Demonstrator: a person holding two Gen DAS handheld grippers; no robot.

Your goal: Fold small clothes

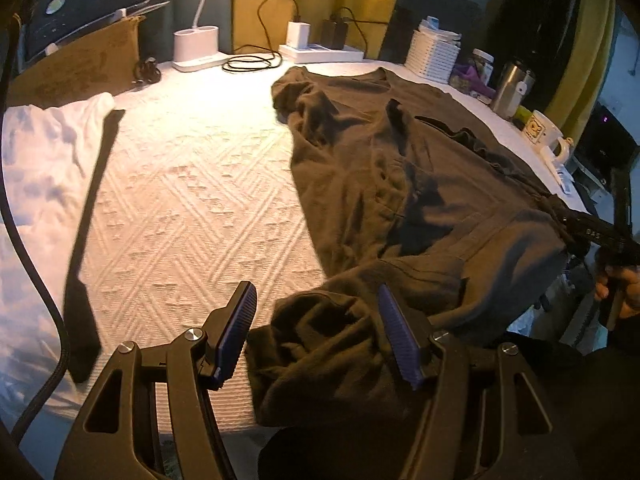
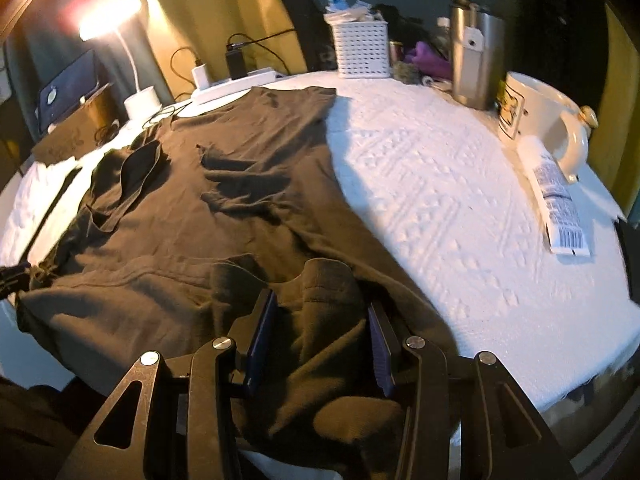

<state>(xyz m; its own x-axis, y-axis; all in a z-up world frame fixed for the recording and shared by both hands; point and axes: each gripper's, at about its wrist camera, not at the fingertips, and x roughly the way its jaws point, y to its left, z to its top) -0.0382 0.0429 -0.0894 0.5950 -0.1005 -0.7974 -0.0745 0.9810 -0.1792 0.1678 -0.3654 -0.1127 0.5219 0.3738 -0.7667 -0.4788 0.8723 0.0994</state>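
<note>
A dark olive shirt (image 1: pixel 400 168) lies spread on the white textured bedcover (image 1: pixel 192 184), its hem toward me and rumpled. My left gripper (image 1: pixel 316 332) stands open over the bunched near-left corner of the hem; the left pad is clear of the cloth. In the right wrist view the same shirt (image 2: pixel 224 208) fills the left half. My right gripper (image 2: pixel 320 344) is shut on a raised fold of the hem's right corner, with cloth filling the gap between its pads. From the left wrist view the right gripper (image 1: pixel 592 232) shows at the far right edge with fabric drawn to its tip.
A white garment (image 1: pixel 40 184) and a dark strip (image 1: pixel 92 216) lie at the left. Along the back stand a lamp base (image 1: pixel 196 46), power strip (image 1: pixel 320 54), white basket (image 2: pixel 362 48), steel tumbler (image 2: pixel 476 56) and mug (image 2: pixel 536 108). A tube (image 2: pixel 556 200) lies at the right.
</note>
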